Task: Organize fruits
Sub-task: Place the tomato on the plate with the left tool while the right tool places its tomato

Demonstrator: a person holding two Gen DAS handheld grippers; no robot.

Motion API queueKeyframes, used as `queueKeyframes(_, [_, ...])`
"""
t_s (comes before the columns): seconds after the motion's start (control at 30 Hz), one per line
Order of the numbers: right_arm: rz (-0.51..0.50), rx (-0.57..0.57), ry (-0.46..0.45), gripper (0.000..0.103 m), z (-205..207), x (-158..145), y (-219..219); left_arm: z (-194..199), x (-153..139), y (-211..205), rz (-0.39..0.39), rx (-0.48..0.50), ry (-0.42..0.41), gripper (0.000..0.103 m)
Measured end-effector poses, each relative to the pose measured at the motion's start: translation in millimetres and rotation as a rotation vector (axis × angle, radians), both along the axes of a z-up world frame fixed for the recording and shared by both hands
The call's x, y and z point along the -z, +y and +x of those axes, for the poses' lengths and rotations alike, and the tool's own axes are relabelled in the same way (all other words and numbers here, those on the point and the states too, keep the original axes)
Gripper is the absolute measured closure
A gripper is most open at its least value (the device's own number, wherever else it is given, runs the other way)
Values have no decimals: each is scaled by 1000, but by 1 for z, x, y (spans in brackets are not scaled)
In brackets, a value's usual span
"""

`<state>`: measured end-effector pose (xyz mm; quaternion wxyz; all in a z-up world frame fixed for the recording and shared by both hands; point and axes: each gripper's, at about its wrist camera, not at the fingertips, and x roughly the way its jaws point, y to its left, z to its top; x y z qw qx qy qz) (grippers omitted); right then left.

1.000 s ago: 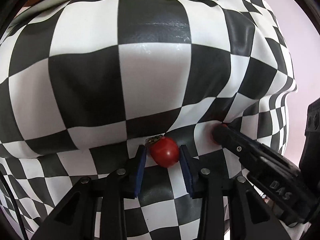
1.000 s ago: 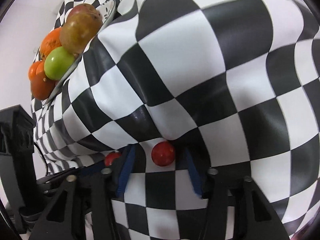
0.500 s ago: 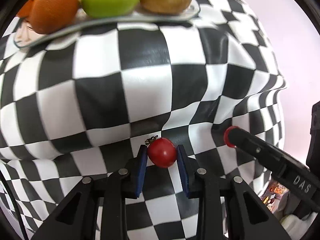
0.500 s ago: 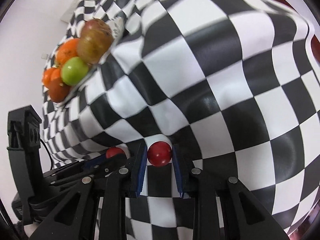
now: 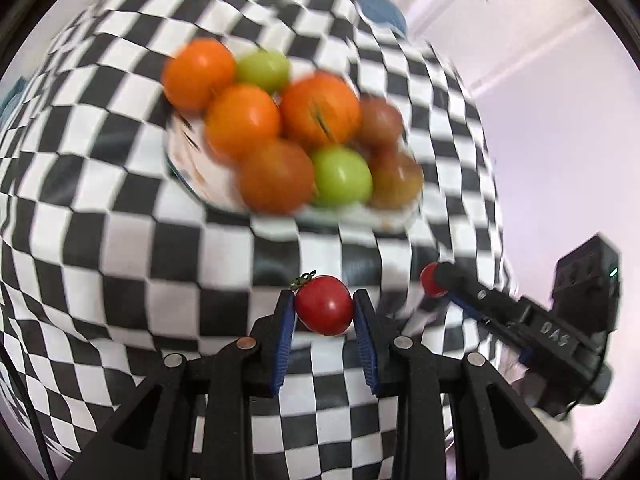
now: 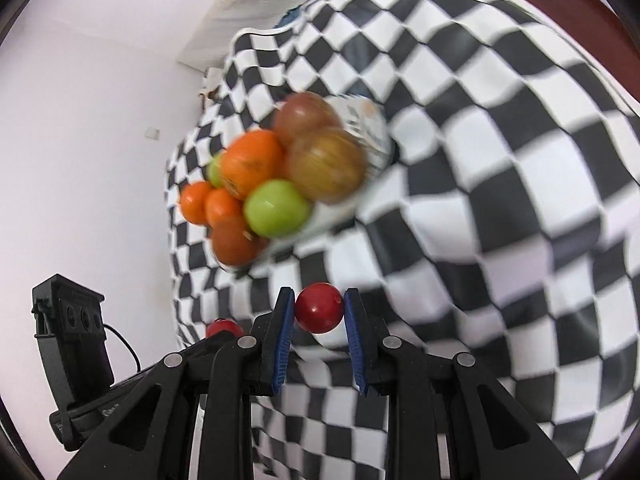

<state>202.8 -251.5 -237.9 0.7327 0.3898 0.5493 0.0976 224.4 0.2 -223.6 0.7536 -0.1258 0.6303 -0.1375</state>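
My left gripper (image 5: pixel 324 306) is shut on a red cherry tomato (image 5: pixel 325 305) with a dry green stem, held above the checkered cloth. My right gripper (image 6: pixel 319 310) is shut on a second red cherry tomato (image 6: pixel 319 307), also lifted off the cloth. In the left wrist view the right gripper (image 5: pixel 434 280) shows at the right with its tomato (image 5: pixel 429 280) at the tip. In the right wrist view the left gripper's tomato (image 6: pixel 222 327) peeks out at lower left. Beyond both stands a plate (image 5: pixel 188 160) piled with several orange, green and brownish fruits (image 5: pixel 320 110).
A black-and-white checkered tablecloth (image 5: pixel 120 260) covers the table and drops off at its right edge toward a pale wall (image 5: pixel 560 140). The plate (image 6: pixel 374 132) of fruits sits left of centre in the right wrist view. A dark red-brown surface (image 6: pixel 580 12) lies beyond the table.
Both grippers closed on their cherry tomatoes and rose off the cloth with them. The plate of fruit has come from the frame's edge into full view.
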Motion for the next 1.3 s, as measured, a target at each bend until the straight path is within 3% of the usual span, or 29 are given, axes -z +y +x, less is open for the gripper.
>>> queueKeyframes(0.17, [14, -10, 11, 75, 36, 10, 14, 36, -5, 22, -3, -77, -5, 76])
queueKeyframes(0.3, [-7, -21, 35, 75, 53, 25, 21, 71, 6, 44, -6, -129, 39, 76])
queueKeyframes(0.5, [-9, -11, 58, 75, 63, 39, 27, 89, 29, 57, -8, -161, 126, 76])
queueKeyframes(0.63, [-16, 5, 65, 74, 68, 42, 26, 91, 27, 56, -23, -173, 145, 76])
queueKeyframes(0.7, [-13, 17, 78, 62, 69, 42, 24, 91, 24, 54, -9, -163, 151, 74])
queueKeyframes(0.73, [-14, 24, 76, 47, 73, 43, 24, 91, 23, 53, 1, -159, 148, 71])
queueKeyframes(0.77, [-10, 22, 70, 39, 74, 41, 24, 91, 22, 52, 13, -158, 149, 68])
queueKeyframes(0.8, [-13, 24, 70, 37, 74, 39, 23, 91, 21, 53, 21, -158, 150, 66])
queueKeyframes(0.9, [-48, 12, 69, 24, 73, 29, 23, 89, 12, 57, 35, -164, 130, 35])
queueKeyframes(0.93, [-83, 5, 64, 18, 72, 22, 23, 87, 7, 57, 51, -164, 114, 24])
queueKeyframes(0.97, [-122, -5, 58, 14, 71, 16, 24, 85, 2, 56, 73, -161, 94, 19])
queueKeyframes(1.1, [-367, -78, 18, 9, 66, -15, 34, 72, -19, 45, 241, -127, 6, 17])
queueKeyframes(1.23, [-593, -132, -23, 7, 58, -41, 47, 56, -33, 32, 353, -94, -56, 17])
queueKeyframes(1.3, [-653, -138, -42, 6, 52, -51, 50, 50, -39, 24, 385, -78, -77, 17])
